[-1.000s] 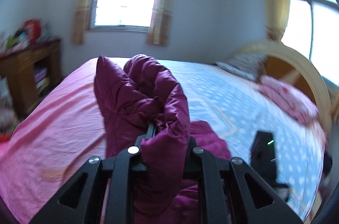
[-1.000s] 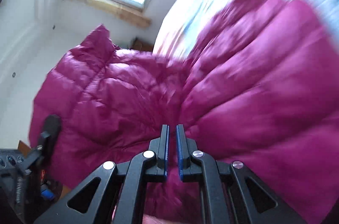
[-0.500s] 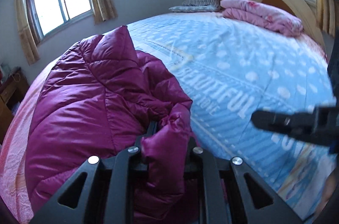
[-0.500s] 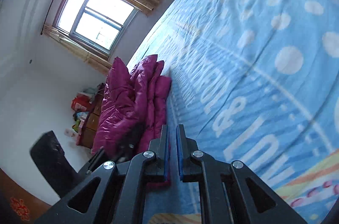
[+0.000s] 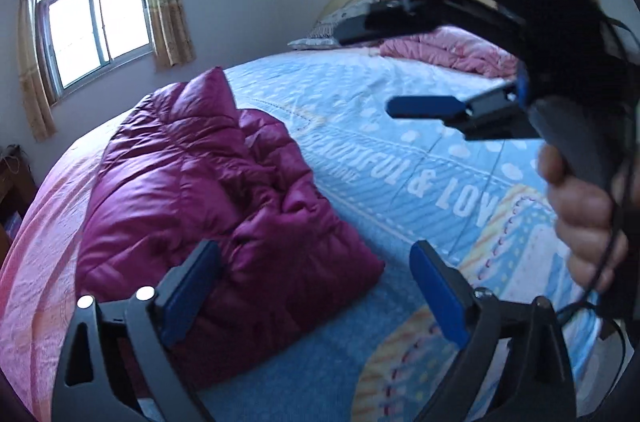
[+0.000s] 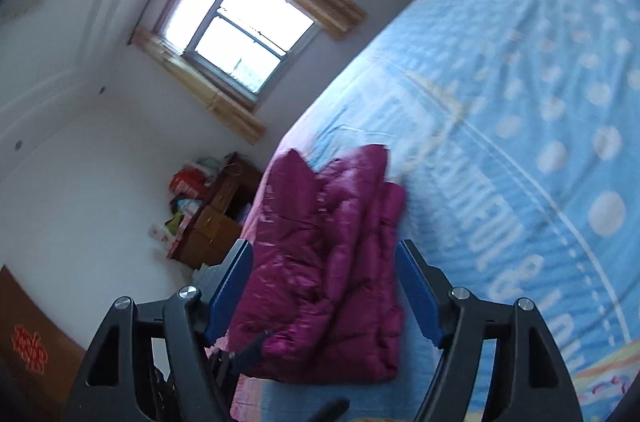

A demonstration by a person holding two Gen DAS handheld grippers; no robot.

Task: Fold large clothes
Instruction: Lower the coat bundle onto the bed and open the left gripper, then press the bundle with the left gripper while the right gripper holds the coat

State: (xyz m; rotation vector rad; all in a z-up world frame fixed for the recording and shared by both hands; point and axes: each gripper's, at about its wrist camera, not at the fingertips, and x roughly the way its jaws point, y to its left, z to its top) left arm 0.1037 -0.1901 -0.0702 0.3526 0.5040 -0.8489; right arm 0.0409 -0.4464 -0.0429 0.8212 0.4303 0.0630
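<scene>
left gripper (image 5: 316, 286) agape | right gripper (image 6: 324, 286) agape | jacket (image 5: 208, 190) bunched — folds blurred

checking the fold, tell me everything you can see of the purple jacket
The purple jacket is a glossy, puffy quilted garment, magenta-purple, folded into a thick rumpled bundle with creased layers on top. It lies on the bed, across the pink and blue parts of the cover. Neither open tool touches it.

both hand-held grippers, left (image 5: 316, 286) and right (image 6: 324, 286), spread wide, gripping nothing.
</scene>
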